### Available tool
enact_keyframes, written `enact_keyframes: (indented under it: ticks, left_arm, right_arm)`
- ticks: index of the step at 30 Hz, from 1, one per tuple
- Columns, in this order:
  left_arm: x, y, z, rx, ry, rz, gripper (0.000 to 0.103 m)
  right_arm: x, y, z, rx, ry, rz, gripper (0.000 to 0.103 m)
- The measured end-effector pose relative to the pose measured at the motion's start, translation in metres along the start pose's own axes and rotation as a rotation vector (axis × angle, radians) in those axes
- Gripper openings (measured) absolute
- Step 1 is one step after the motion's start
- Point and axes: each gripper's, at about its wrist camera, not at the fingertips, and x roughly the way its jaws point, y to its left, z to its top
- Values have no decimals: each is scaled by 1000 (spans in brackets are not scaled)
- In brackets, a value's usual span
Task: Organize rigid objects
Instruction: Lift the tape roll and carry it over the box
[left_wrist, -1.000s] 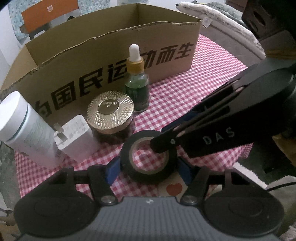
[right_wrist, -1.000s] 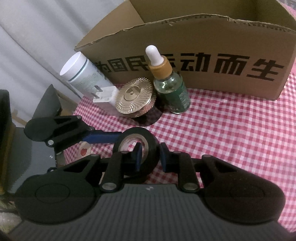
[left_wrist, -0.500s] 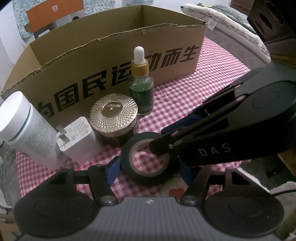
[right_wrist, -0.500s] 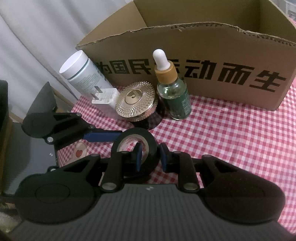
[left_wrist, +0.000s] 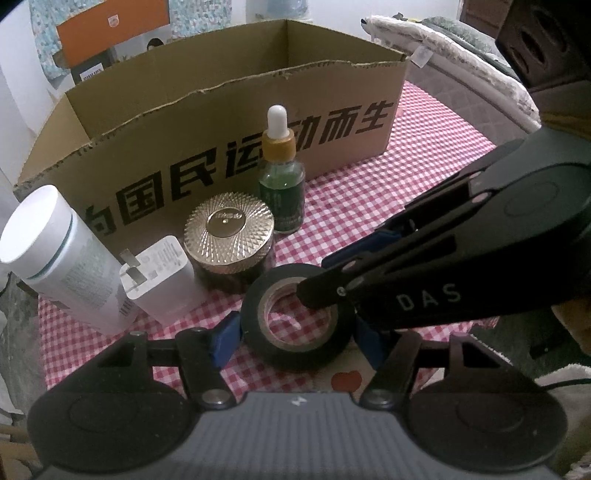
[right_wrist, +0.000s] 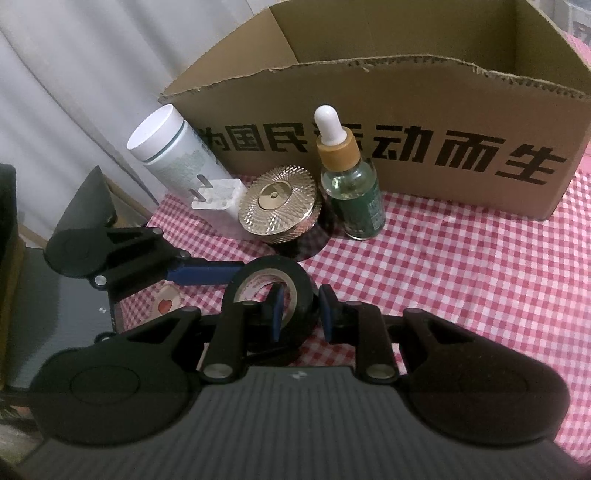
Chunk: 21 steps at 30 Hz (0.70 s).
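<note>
Nothing on the cloth has shifted over the last second: both grippers sit on the tape roll as before, and the view has only tipped so the box looks a bit lower in frame.

Left gripper (left_wrist: 295, 334) straddles the black electrical tape roll (left_wrist: 297, 319) from outside, blue pads (left_wrist: 225, 334) against its outer wall on both sides, so it is clamped across the full width of the roll. Right gripper (right_wrist: 300, 308) pinches one wall of the same roll (right_wrist: 271, 291): one pad inside the core hole, the other on the outer face, nearly closed on it. In the left wrist view the right gripper (left_wrist: 321, 291) comes in from the right, its tip in the core.

Roll is at the near edge of the red-and-white checked tablecloth (right_wrist: 461, 266); whether it rests on the cloth or is lifted, cannot tell.

Behind it, in a row in front of the open cardboard box (left_wrist: 229, 110):
- white cylindrical bottle (left_wrist: 59, 258), leaning
- white USB charger plug (left_wrist: 159, 277), prongs up, touching the bottle
- gold-lidded jar (left_wrist: 229, 232), just beside the charger
- green dropper bottle (left_wrist: 281, 177), upright, close to the box front

What the box holds is hidden by its front wall.
</note>
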Motion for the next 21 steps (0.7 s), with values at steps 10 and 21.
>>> enact_keyframes:
  ticks: [10, 21]
  left_arm:
    - [-17, -7, 0, 15, -49, -4, 67]
    - [-35, -20, 3, 49, -99, 11, 67]
  right_arm:
    - [-20, 2, -6, 10, -42, -6, 20]
    - [-42, 1, -14, 30, -104, -7, 21]
